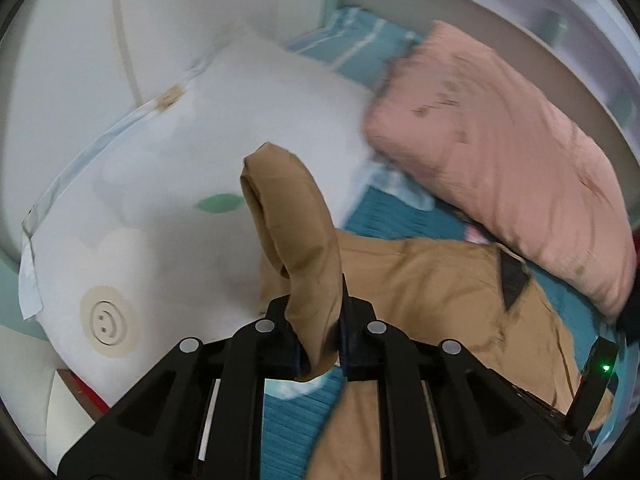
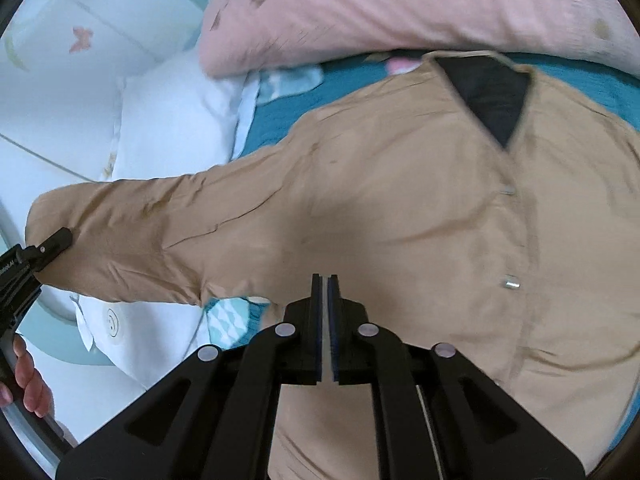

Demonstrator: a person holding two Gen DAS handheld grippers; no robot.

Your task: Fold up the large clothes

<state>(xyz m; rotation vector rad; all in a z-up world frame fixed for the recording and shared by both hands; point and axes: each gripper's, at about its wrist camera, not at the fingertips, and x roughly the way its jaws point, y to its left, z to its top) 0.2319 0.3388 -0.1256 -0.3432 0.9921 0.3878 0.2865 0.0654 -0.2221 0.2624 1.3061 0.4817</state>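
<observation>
Tan shirt (image 2: pixel 400 208) lies spread on teal bed (image 2: pixel 276 120), beside pink pillow (image 2: pixel 360 8) & white pillow (image 1: pixel 200 160). Left tool (image 1: pixel 318 340) pinches sleeve cuff (image 1: pixel 288 216), lifted clear of bed. Right tool (image 2: pixel 325 328) pressed nearly together, nothing between, above shirt.

Pink pillow (image 1: pixel 504 152) blurred; jacket (image 2: pixel 400 208) hem cut off

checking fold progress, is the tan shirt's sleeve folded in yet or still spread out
Still spread out. The sleeve stretches away from the tan shirt over the white pillow, its cuff pinched in the left hand-held gripper.
</observation>
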